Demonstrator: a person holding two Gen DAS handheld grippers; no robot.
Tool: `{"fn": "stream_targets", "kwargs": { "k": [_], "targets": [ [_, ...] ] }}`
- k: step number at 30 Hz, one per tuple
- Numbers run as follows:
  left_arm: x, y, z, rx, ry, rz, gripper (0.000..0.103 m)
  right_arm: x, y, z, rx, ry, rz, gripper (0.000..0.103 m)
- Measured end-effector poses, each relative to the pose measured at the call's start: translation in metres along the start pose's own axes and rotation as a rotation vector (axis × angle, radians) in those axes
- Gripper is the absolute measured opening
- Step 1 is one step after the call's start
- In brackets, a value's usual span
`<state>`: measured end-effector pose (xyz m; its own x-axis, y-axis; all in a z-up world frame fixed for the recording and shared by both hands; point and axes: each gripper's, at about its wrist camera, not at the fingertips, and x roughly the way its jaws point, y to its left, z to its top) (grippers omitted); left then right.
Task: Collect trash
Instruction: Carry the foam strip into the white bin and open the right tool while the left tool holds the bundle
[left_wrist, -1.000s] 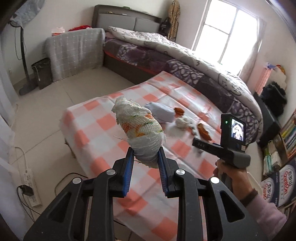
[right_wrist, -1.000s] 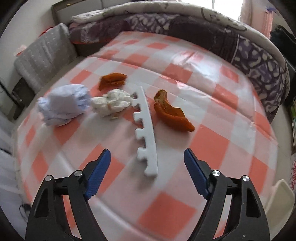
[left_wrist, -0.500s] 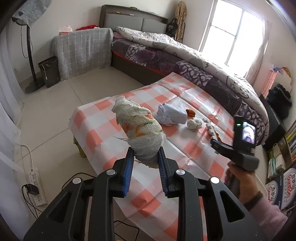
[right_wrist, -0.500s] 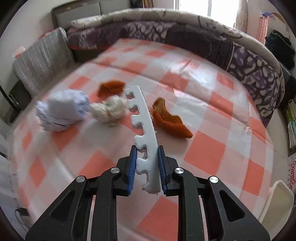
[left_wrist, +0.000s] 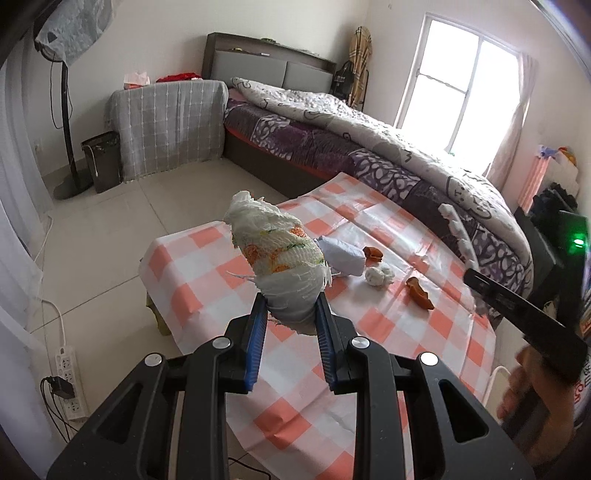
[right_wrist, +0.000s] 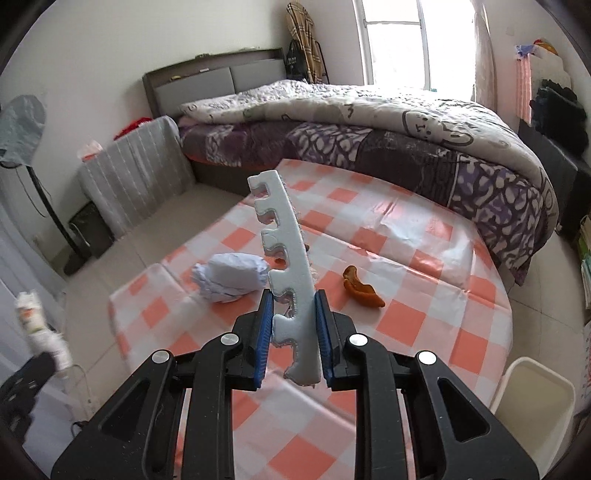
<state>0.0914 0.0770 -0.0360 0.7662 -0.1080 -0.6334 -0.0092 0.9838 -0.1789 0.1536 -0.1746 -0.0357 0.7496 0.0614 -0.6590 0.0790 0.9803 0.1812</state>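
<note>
**Both grippers loaded, trash needs a drop-off**

The left gripper (left_wrist: 289, 319) is clamped on a wadded mesh bundle (left_wrist: 279, 258). The right gripper (right_wrist: 293, 321) is pinched tight on the lower part of a notched white foam strip (right_wrist: 286, 273), which stands up, clear of the table. To do this step well, both grips should stay firm and the strip steady; it is long and light, so it may swing or snap. Next comes a carry to a bin.

On the checked tablecloth (right_wrist: 406, 317) lie a crumpled blue-white wad (right_wrist: 229, 277) and an orange peel (right_wrist: 362, 290); another peel and a white ball (left_wrist: 378, 275) sit just beyond. A white tub rim (right_wrist: 532, 398) is cut off at the table edge, its contents hidden. A dark bin (left_wrist: 101, 160) stands far off by the fan. The right hand is blurred in the left view.
</note>
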Motion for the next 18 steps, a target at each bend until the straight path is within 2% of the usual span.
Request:
{"fn": "stream_targets", "kwargs": {
  "k": [10, 18],
  "targets": [
    [0.0, -0.008, -0.004, 0.018, -0.006, -0.002, 0.027, -0.036, -0.016, -0.027, 0.049, 0.022, 0.043, 0.022],
    [0.003, -0.023, -0.009, 0.052, -0.005, -0.009, 0.027, -0.042, -0.044, -0.047, 0.084, 0.018, -0.01, 0.022]
  ]
}}
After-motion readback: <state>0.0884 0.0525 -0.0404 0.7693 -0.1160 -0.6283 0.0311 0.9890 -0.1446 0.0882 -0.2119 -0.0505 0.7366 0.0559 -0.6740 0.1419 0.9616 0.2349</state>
